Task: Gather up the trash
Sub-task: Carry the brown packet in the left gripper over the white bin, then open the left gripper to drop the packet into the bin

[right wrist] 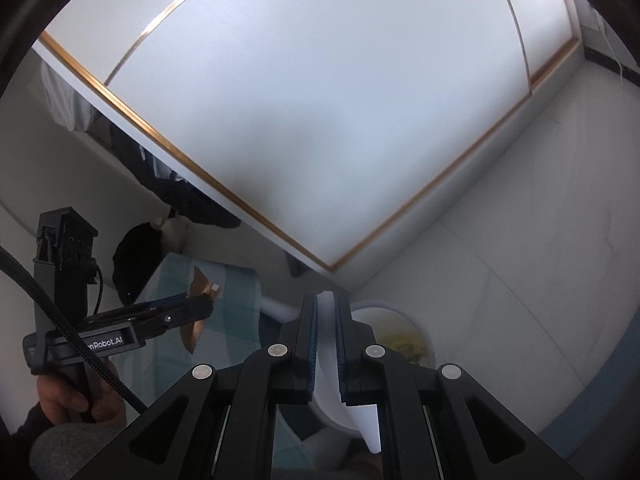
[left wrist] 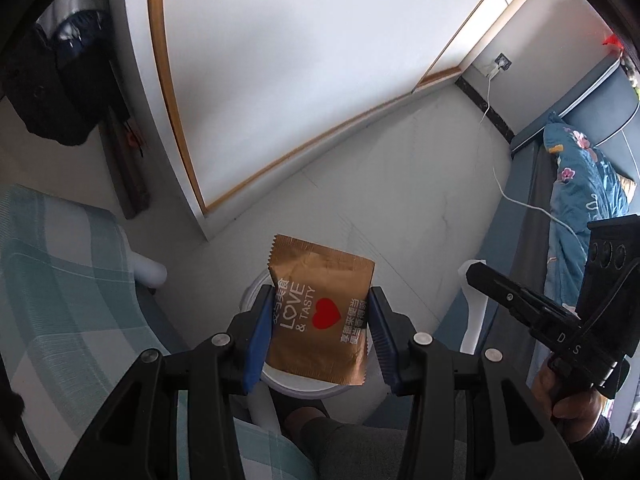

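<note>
My left gripper is shut on a brown snack wrapper printed "LOVE & TASTY" with a red heart; the blue pads press its two side edges. Right under it stands a round white bin. The right wrist view shows my right gripper shut on a white piece of paper, which hangs down past the pads. The bin lies just beyond and to the right, with yellowish scraps inside. The left gripper with the wrapper shows at the left there. In the left wrist view the right gripper is at the right.
A teal checked cushion is at the left of the bin. A bed with a blue floral quilt runs along the right, and a white cable trails onto it. A white wardrobe with gold trim stands behind, over pale floor tiles.
</note>
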The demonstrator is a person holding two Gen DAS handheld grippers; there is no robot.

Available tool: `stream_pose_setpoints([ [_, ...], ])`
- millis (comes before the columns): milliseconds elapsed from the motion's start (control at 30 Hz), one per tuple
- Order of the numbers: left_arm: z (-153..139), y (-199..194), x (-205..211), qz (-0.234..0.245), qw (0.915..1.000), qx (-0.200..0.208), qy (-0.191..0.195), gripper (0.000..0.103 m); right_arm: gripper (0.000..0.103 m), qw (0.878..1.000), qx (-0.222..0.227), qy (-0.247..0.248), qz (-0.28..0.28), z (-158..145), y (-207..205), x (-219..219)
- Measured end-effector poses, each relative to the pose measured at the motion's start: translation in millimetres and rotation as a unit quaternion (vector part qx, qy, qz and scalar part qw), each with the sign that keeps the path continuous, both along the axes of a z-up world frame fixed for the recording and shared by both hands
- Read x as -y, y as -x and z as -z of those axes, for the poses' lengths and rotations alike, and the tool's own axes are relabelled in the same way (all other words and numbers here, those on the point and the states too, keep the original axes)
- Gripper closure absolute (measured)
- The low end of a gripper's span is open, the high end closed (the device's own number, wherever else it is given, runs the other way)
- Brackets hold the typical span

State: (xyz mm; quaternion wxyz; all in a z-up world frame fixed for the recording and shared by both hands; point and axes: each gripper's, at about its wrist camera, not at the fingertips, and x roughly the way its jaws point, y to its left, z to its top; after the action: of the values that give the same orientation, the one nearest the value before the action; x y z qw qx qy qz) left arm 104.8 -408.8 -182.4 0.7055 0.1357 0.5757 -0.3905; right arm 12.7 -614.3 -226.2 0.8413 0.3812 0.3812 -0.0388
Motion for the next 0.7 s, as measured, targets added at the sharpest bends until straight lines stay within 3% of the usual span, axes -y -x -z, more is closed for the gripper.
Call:
stream_pose_setpoints([
  [133,32.1,-3.0,15.8,0.007,0.9974,-0.037,-0.061,0.062,0.096,0.999,-0.019,-0.028,-0.006,31.5,-17.4,-12.4],
  [267,53.5,-6.2,22.5,0.009,0.9942,-0.061,-0.088,0.062,0.096,0.998,-0.042,-0.055,-0.008,64.2,-26.5,-18.9],
  [500,75.1,-14.8,28.1,0.006,0.9879,-0.112,-0.107,0.062,0.095,0.993,-0.065,-0.1,-0.01,110.0,-46.7,-26.4],
  [700,91.2,-18.4,36.2,-0.005,0.9805,-0.151,-0.126,0.06,0.088,0.99,-0.096,-0.1,-0.006,130.3,-55.9,-37.4],
])
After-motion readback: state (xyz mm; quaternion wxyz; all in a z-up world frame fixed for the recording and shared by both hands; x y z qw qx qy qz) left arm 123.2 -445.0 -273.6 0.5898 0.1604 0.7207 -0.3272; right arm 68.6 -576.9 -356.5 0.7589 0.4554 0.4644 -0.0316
